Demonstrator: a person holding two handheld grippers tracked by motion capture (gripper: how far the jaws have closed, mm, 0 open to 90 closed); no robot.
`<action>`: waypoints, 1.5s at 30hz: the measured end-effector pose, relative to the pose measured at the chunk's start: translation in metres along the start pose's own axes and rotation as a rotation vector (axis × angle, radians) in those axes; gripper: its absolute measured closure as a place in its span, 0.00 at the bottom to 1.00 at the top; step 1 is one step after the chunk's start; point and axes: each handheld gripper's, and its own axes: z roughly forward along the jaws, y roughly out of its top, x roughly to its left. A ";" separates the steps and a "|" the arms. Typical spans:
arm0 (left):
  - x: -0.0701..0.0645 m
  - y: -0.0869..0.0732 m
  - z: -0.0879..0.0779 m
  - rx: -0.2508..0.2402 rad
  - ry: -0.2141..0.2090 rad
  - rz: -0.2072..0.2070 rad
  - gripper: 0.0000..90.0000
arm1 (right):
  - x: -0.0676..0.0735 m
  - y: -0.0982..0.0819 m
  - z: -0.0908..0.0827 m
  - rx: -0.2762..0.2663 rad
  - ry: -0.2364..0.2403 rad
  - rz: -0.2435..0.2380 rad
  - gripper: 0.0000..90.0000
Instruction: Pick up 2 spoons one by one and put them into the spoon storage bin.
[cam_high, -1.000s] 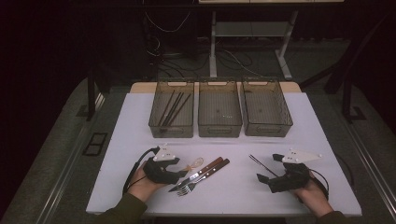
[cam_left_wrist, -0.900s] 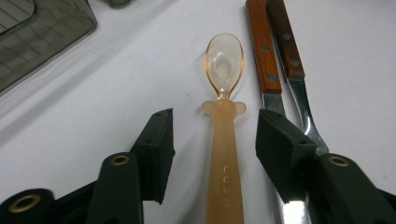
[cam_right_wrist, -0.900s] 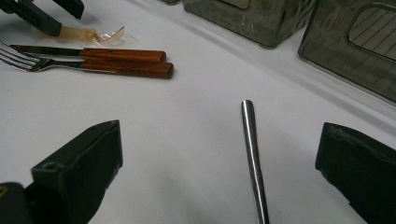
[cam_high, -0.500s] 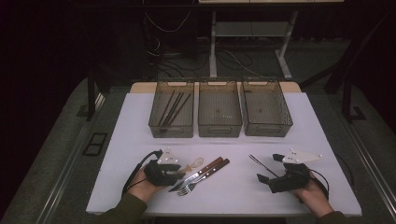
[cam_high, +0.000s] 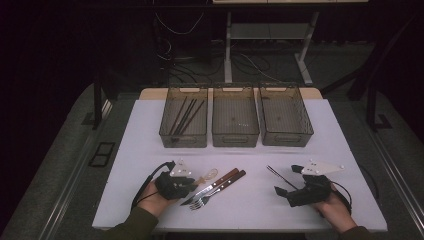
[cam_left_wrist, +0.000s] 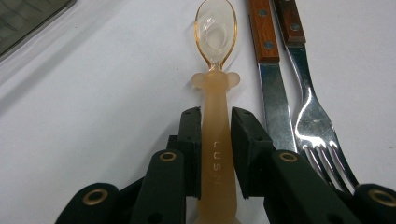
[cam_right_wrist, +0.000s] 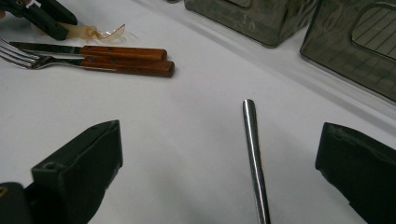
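Observation:
A translucent amber spoon (cam_left_wrist: 215, 32) lies on the white table (cam_high: 145, 150), bowl pointing away from me. My left gripper (cam_left_wrist: 215, 116) has just been closing, and its pads (cam_left_wrist: 191, 140) now press both sides of the spoon's handle. In the high view that gripper (cam_high: 192, 182) sits at the front left beside the spoon (cam_high: 209, 175). A wood-handled knife (cam_left_wrist: 270, 70) and fork (cam_left_wrist: 303, 102) lie right beside it. At the front right my right gripper (cam_right_wrist: 219, 140) stands open, with a metal chopstick (cam_right_wrist: 252, 140) lying on the table between its jaws, untouched.
Three smoky plastic bins stand in a row at the back: the left bin (cam_high: 183, 137) holds several dark chopsticks (cam_high: 185, 115), then come the middle bin (cam_high: 235, 137) and the right bin (cam_high: 286, 137). The table's front edge is close under both hands.
The left gripper's jaws have narrowed onto the spoon handle. Both hands have stayed where they were, and the cutlery has not shifted.

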 end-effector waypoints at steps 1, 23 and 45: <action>0.000 0.000 0.000 0.000 -0.001 -0.001 0.82 | 0.000 0.000 0.000 0.000 0.000 0.000 0.01; 0.005 0.004 -0.005 -0.025 -0.009 -0.021 0.84 | 0.001 0.000 0.000 0.004 0.002 -0.003 0.01; 0.016 0.032 -0.013 -0.092 -0.041 -0.045 0.84 | -0.003 0.000 0.001 -0.002 0.006 0.014 0.01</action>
